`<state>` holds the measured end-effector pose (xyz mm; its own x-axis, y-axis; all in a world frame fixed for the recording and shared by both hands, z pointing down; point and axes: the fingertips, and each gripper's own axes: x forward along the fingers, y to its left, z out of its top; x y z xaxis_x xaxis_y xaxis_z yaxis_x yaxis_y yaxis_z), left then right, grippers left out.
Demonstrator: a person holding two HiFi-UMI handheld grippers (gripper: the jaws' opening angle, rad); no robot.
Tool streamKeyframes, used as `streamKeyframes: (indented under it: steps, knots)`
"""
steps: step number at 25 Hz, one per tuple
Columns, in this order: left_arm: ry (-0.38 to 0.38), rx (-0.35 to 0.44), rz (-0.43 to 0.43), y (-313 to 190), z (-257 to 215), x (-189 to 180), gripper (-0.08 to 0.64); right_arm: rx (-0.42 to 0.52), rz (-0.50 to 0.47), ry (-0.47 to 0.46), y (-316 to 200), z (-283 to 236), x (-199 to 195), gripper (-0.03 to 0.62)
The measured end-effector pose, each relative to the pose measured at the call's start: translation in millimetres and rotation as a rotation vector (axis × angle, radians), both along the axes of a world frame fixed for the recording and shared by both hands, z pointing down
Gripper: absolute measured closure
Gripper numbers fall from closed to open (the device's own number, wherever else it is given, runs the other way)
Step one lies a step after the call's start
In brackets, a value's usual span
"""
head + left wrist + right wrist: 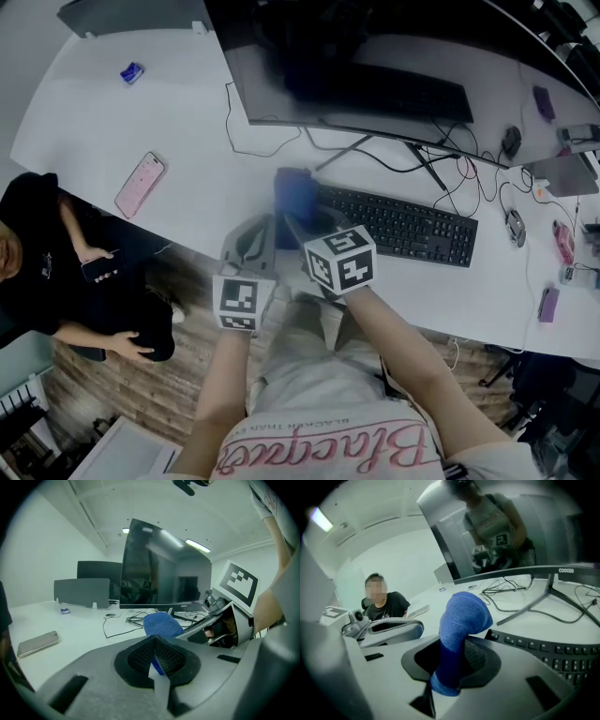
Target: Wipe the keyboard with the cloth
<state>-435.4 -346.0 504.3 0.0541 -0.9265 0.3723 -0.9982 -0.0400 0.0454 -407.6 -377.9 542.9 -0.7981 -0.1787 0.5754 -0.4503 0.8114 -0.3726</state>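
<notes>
A black keyboard point(403, 225) lies on the white desk point(187, 122), in front of the monitor stand. My right gripper point(298, 220) is shut on a blue cloth point(293, 192) that bulges out past its tips, just off the keyboard's left end. In the right gripper view the cloth point(464, 613) stands up from between the jaws point(452, 644), with the keyboard point(553, 651) to the right. My left gripper point(265, 225) sits close beside it on the left, shut with nothing held. In the left gripper view the cloth point(161, 623) shows just beyond the left gripper point(154, 641).
A large dark monitor point(347, 84) spans the back of the desk, with loose cables point(375, 155) around its stand. A pink phone point(140, 184) lies at the left. A mouse point(511, 141) and small items lie at the far right. A person point(47, 253) sits beside the desk's left edge.
</notes>
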Motion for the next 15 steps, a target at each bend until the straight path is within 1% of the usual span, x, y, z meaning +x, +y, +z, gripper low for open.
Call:
streamKeyframes:
  steps: [5, 9, 15]
  knots:
    - [0.002, -0.011, 0.016, -8.1, 3.5, 11.2, 0.555, -0.100, 0.052, 0.003, -7.9, 8.2, 12.4, 0.500]
    - [0.003, -0.013, 0.030, -13.0, 3.5, 21.6, 0.555, -0.195, 0.074, -0.021, -10.7, 12.6, 19.5, 0.500]
    - [-0.004, -0.019, 0.029, -18.3, 4.6, 32.0, 0.555, -0.240, 0.057, -0.033, -12.7, 13.5, 30.1, 0.500]
